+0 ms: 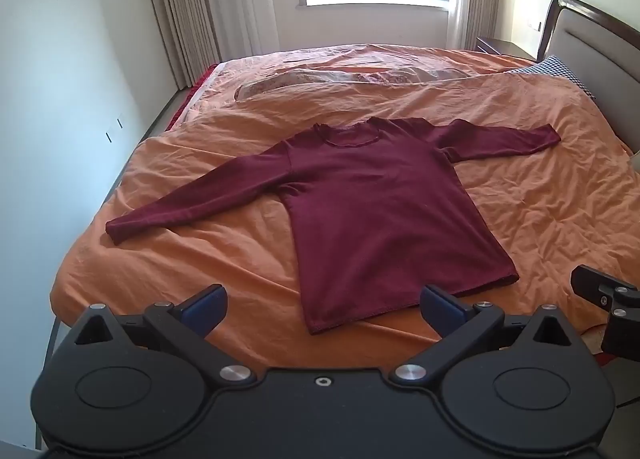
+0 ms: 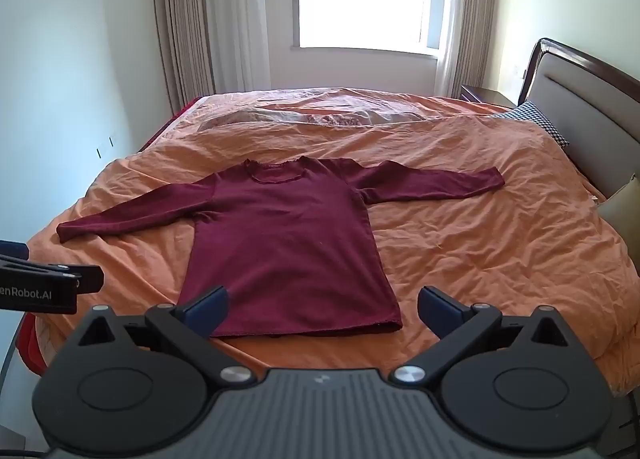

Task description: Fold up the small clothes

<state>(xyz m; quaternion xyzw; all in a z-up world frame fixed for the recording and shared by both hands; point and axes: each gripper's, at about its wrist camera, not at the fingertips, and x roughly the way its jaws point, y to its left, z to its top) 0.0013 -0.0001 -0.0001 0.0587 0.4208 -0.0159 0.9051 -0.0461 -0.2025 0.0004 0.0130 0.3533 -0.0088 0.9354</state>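
Left wrist view: a maroon shirt (image 1: pixel 376 211) lies flat on the bed (image 1: pixel 540 219), collar far, hem nearest, straight ahead of 2 empty, wide-open tools, the left hand-held gripper (image 1: pixel 320 309) and right hand-held gripper (image 2: pixel 322 309), neither clearly nearer.

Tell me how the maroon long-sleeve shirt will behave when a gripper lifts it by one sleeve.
The maroon shirt is thin knit lying flat, so it will likely drape limply. Its body would probably drag across the wrinkled orange duvet. It looks light.
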